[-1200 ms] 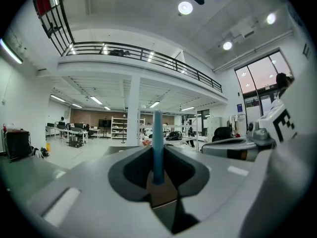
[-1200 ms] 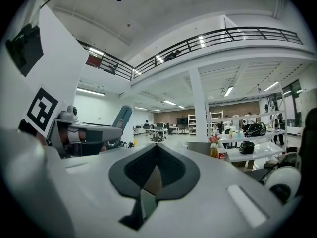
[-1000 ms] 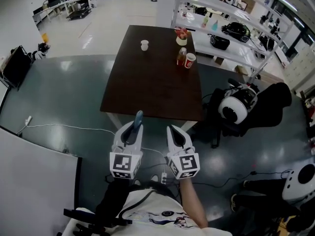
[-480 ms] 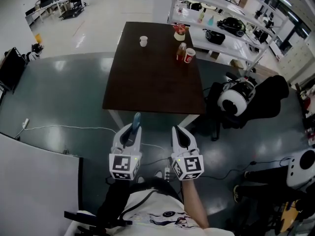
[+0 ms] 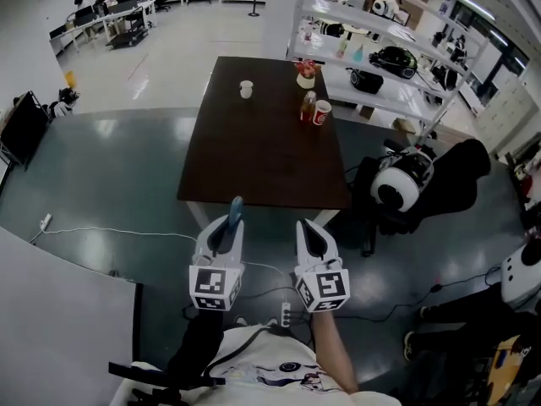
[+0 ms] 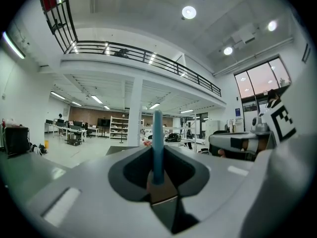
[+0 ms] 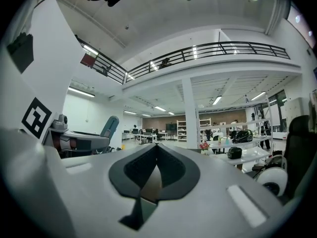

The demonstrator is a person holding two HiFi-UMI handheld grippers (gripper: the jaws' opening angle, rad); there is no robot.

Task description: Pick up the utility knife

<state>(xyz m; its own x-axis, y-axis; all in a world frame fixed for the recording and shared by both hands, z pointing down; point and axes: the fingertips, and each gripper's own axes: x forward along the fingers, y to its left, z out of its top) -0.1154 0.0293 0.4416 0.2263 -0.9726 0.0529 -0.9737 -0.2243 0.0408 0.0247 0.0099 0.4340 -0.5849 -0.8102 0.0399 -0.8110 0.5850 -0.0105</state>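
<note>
The utility knife (image 6: 157, 145) is pinched between the jaws of the left gripper (image 6: 157, 181), well clear of the bench (image 5: 262, 155) and carried in the air in front of the person. In the left gripper view the slim blue body stands upright in the middle of the frame, its lower end sunk between the dark pads and its free end sticking out past the jaw tips. In the head view the knife (image 5: 236, 207) rises from the left gripper (image 5: 226, 227) at lower centre. Its long axis runs up the frame with a slight lean to the right, and the free end points toward the near edge of the bench.

The right gripper (image 5: 306, 232) is just beside the left one at lower centre. In the right gripper view its jaws (image 7: 156, 175) are pressed together at the tips with nothing between them.

The dark brown bench fills the upper middle of the head view. At its far end are a white cup (image 5: 246, 89), a bottle (image 5: 308, 105), a red cup (image 5: 321, 113) and a small flower pot (image 5: 305, 74). White shelves (image 5: 397, 91) run along the upper right, and a black chair (image 5: 461, 176) stands at the right. A white cable (image 5: 101, 231) trails over the grey floor at the left. Only open floor lies between the grippers and the bench.
</note>
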